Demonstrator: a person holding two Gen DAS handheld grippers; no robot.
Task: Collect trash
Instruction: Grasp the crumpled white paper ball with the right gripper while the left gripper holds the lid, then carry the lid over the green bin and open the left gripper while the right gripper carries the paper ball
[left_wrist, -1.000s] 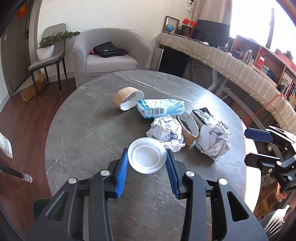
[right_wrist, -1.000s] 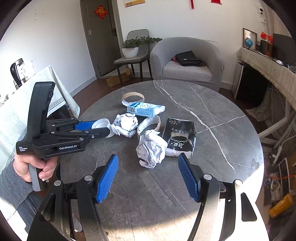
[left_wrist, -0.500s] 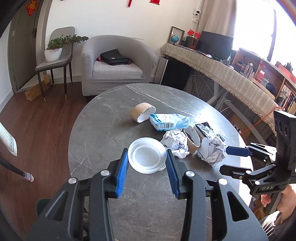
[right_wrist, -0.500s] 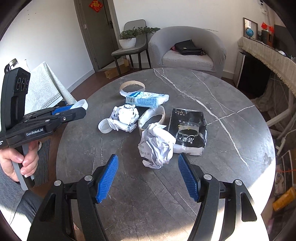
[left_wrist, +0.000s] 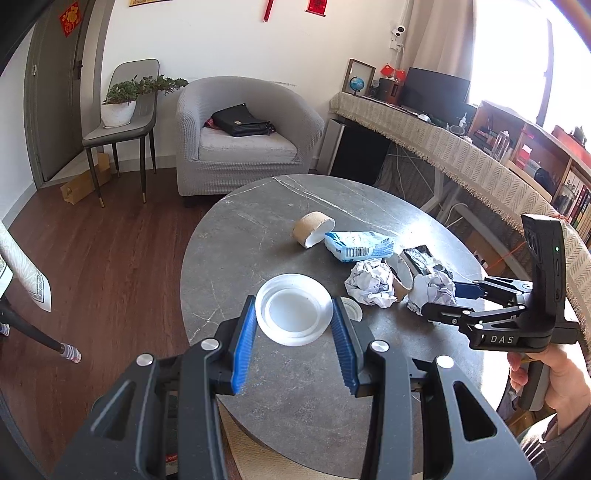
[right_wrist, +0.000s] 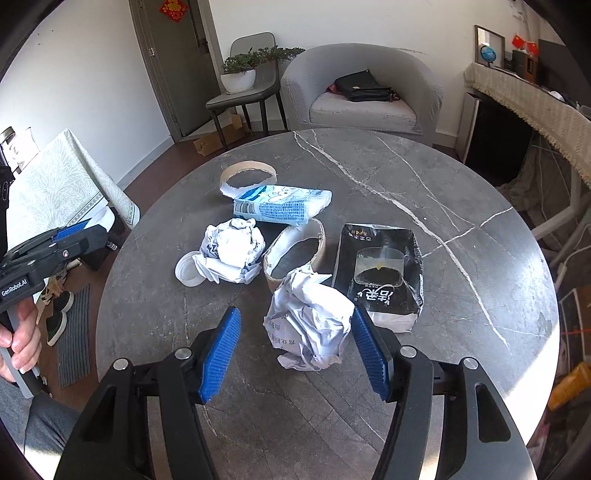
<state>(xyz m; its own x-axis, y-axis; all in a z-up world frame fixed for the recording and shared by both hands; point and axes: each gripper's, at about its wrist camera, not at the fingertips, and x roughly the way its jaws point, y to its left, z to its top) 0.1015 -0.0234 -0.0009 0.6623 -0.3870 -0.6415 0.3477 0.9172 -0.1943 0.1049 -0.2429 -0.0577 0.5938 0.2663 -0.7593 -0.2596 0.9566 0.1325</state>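
My left gripper (left_wrist: 294, 332) is shut on a white plastic lid (left_wrist: 293, 309) and holds it above the near left edge of the round grey table (left_wrist: 280, 387). My right gripper (right_wrist: 295, 343) is open, its blue pads on either side of a crumpled paper ball (right_wrist: 308, 323) lying on the table. Behind it lie a second paper ball (right_wrist: 231, 249), a small white cap (right_wrist: 188, 268), two cardboard rings (right_wrist: 295, 253) (right_wrist: 247, 173), a blue-white wrapper (right_wrist: 282, 209) and a black bag (right_wrist: 380, 273).
A grey armchair (left_wrist: 240, 136) with a black bag and a chair with a plant (left_wrist: 122, 107) stand beyond the table. A long cloth-covered desk (left_wrist: 461, 155) runs along the right. A cloth-covered table (right_wrist: 55, 188) stands left. Shoes and a mat (right_wrist: 70, 332) lie on the floor.
My left gripper has lifted the lid and pulled back off the table to the left. My right gripper has moved forward, and the nearest paper ball now sits between its pads.
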